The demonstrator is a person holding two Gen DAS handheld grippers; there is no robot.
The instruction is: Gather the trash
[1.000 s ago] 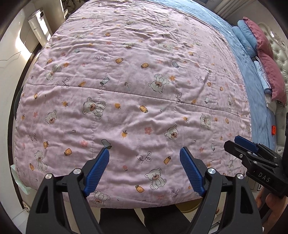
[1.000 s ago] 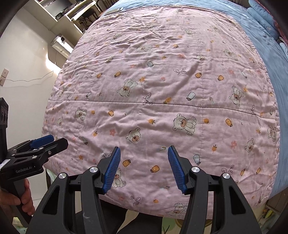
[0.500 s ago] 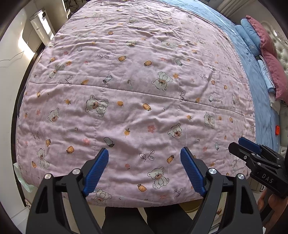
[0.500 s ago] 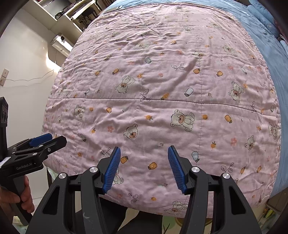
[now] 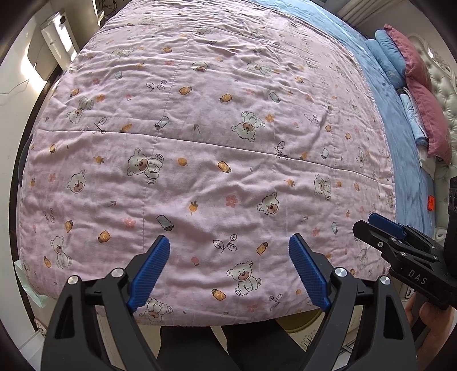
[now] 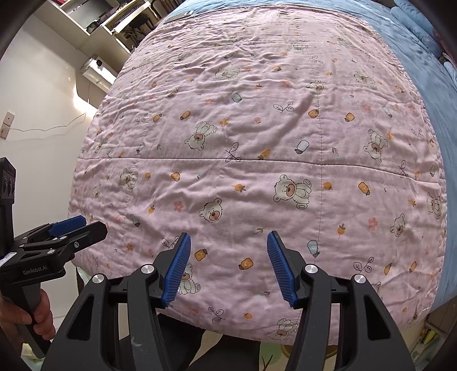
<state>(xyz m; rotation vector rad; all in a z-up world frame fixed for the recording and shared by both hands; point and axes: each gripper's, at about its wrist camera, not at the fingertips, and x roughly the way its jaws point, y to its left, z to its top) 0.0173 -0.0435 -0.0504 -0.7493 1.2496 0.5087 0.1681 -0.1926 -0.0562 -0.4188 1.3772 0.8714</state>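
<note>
A pink quilt (image 5: 205, 137) printed with bears covers the bed; it also fills the right wrist view (image 6: 257, 148). No trash shows on it. My left gripper (image 5: 230, 271) is open and empty above the quilt's near edge. My right gripper (image 6: 228, 265) is open and empty over the same edge. Each gripper shows in the other's view: the right one at the right (image 5: 400, 248), the left one at the left (image 6: 54, 239). A pale green scrap (image 5: 30, 288) sticks out under the quilt's left corner.
A blue sheet (image 5: 400, 128) lies beyond the quilt, with blue and maroon pillows (image 5: 422, 94) against a tufted headboard (image 5: 444, 82). A white appliance (image 5: 58, 37) stands by the bed's far left side. Shelves (image 6: 100, 17) line the wall.
Both views have shifted slightly, showing the quilt a little lower and closer. Both grippers stay open and empty.
</note>
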